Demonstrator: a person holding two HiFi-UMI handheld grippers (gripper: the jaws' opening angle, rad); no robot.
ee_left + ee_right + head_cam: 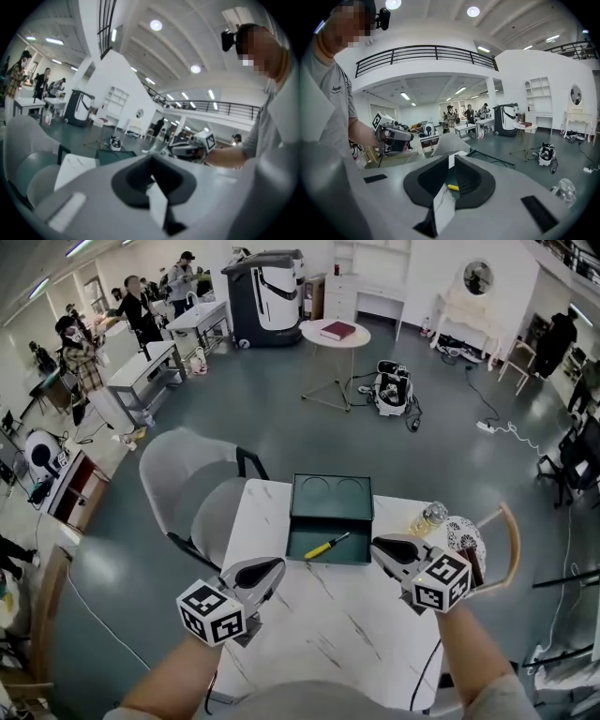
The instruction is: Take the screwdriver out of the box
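A dark green box (330, 512) lies open in the middle of the white marble table (319, 634), its lid flat on the far side. A screwdriver (326, 546) with a yellow handle lies slantwise in the box's near tray. My left gripper (276, 566) hovers over the table just near-left of the box, jaws together and empty. On the near-right side my right gripper (378, 543) hangs by the box's corner, also shut and empty. In the right gripper view, a bit of the yellow handle (453, 187) shows between the jaws (452, 157). The left gripper view shows its jaws (151, 159) and the box (115, 154) beyond.
A grey chair (187, 474) stands at the table's far-left corner. A glass bottle (431, 515) and a white patterned object (464, 535) sit at the table's right edge, beside a wooden chair (507, 531). Farther off are a round table (335, 334) and several people.
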